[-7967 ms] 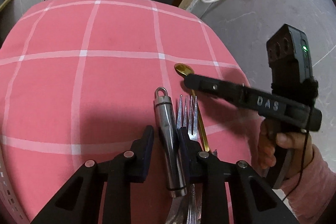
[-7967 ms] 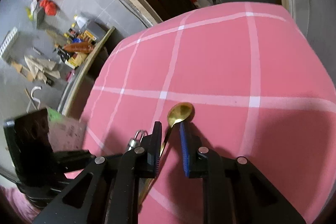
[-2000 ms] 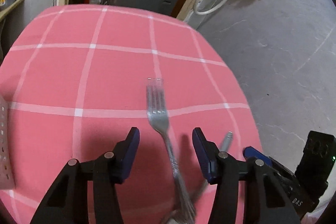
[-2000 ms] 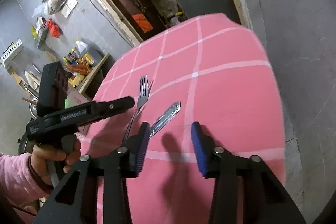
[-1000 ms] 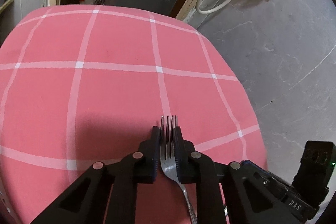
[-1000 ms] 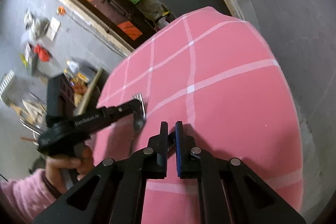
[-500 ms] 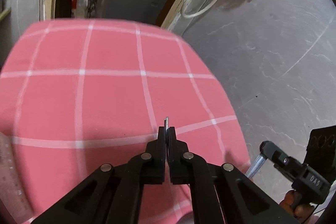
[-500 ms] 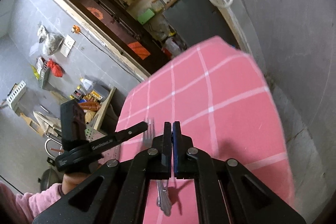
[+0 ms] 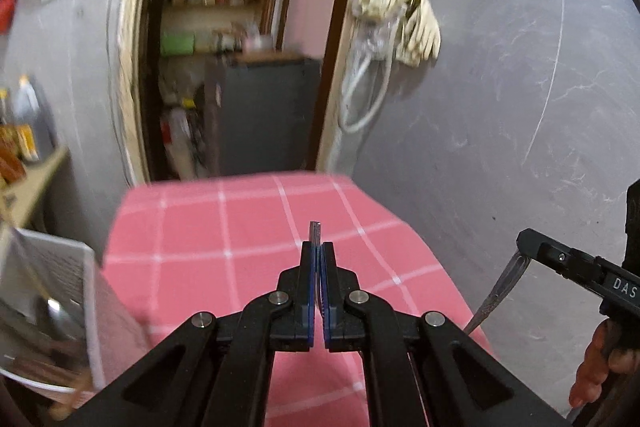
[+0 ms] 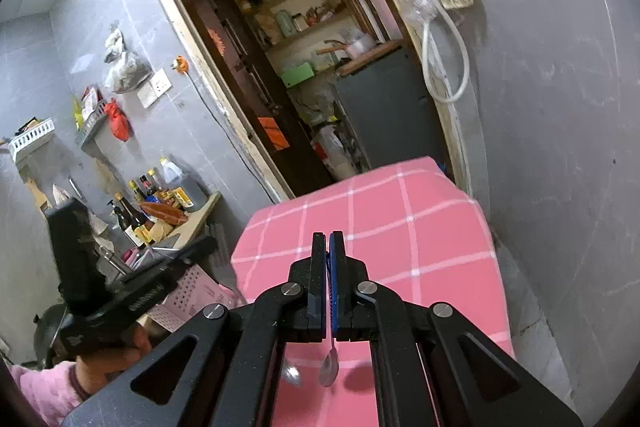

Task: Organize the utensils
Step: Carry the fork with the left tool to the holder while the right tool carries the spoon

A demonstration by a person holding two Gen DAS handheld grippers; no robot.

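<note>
Both utensils lifted; fork (image 9: 315, 230) mostly hidden between jaws

The tablecloth (image 9: 248, 227) is looking like soft matt cloth, pink with white lines. The fork (image 9: 315, 233) and the utensil (image 10: 330, 371) are shining as polished metal. The gripper fingers (image 10: 318, 287) are showing matt black plastic, and the wall (image 9: 500, 87) is looking grey and scratched.
</note>
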